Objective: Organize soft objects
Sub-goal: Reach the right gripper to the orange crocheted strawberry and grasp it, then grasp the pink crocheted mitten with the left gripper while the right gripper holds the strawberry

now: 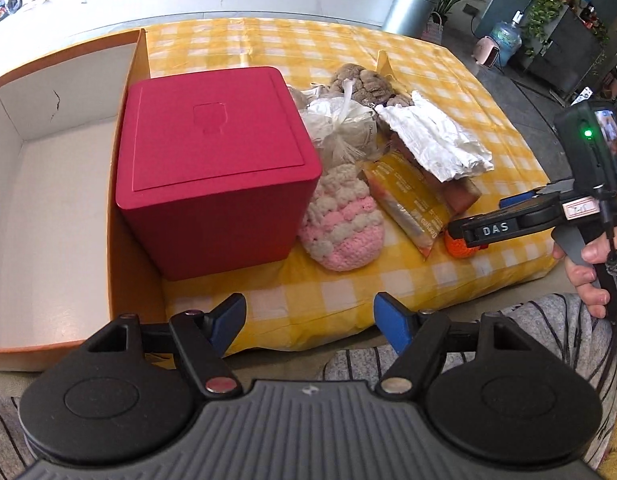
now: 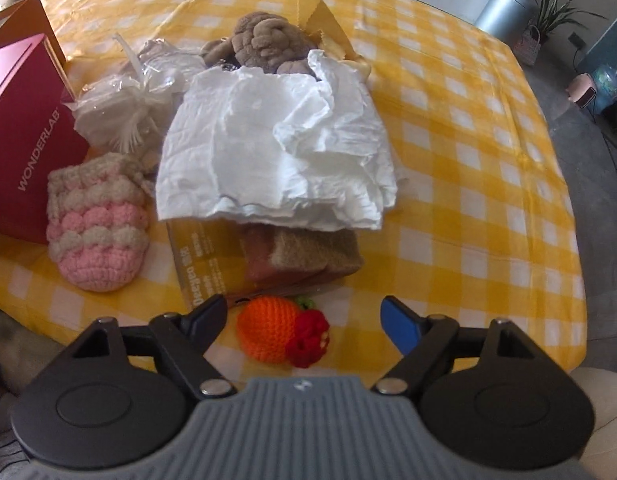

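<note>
My right gripper [image 2: 304, 314] points down at the front of the yellow checked cloth [image 2: 468, 140], open. A small orange crochet fruit [image 2: 266, 332] with a red flower lies between its fingers, nearer the left one, and neither pad presses on it. Behind it a crumpled white cloth [image 2: 276, 148] covers a brown knitted piece [image 2: 312, 248] and a yellow packet [image 1: 408, 200]. A pink and cream crochet pouch [image 2: 96, 232] lies to the left, and a brown plush toy [image 2: 268, 44] at the back. My left gripper [image 1: 308, 314] hangs open and empty over the table's front edge.
A red cube box [image 1: 212, 160] marked WONDERLAB stands left of the pouch. Beside it is a large orange carton [image 1: 124, 128], white inside. A clear bag of white items [image 2: 120, 108] lies behind the pouch. A person's striped sleeve [image 1: 548, 332] is at the front right.
</note>
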Demonstrator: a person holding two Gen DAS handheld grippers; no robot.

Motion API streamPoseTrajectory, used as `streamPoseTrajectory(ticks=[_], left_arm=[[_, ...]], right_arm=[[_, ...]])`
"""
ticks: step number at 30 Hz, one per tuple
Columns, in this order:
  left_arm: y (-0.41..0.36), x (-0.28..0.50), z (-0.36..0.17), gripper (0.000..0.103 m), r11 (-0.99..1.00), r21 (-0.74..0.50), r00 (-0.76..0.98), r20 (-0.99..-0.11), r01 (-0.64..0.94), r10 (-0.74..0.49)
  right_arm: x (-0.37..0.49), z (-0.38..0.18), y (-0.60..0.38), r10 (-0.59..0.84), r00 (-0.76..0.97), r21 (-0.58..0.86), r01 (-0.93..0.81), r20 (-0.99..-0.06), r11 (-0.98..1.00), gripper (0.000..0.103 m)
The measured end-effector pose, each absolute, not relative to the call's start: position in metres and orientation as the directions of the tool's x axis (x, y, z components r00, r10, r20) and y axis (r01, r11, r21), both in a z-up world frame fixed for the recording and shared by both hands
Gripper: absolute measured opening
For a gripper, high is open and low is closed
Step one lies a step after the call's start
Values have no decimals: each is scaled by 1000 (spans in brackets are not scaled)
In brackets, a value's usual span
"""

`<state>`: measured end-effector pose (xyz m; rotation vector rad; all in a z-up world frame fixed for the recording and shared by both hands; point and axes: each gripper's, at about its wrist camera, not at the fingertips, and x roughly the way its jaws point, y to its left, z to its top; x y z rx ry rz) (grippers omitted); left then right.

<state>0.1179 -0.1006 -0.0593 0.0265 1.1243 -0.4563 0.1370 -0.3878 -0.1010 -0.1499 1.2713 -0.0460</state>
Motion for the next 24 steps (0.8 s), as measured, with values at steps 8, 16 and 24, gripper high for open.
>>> streamPoseTrajectory(ticks=[8, 16, 24], left_arm=[[-100, 116, -58, 86, 909, -167, 375, -871, 383, -318], [-106, 107, -49, 86, 929, -154, 396, -872, 337, -288], [-158, 90, -68, 89, 993, -80, 517, -848, 92, -116]], right_arm=[[143, -112, -389, -80, 234, -95, -53, -969, 994, 53], [120, -87, -383, -147, 368, -160, -3, -918, 987, 53], [110, -72, -399, -217, 436, -174, 138, -874, 975, 53]])
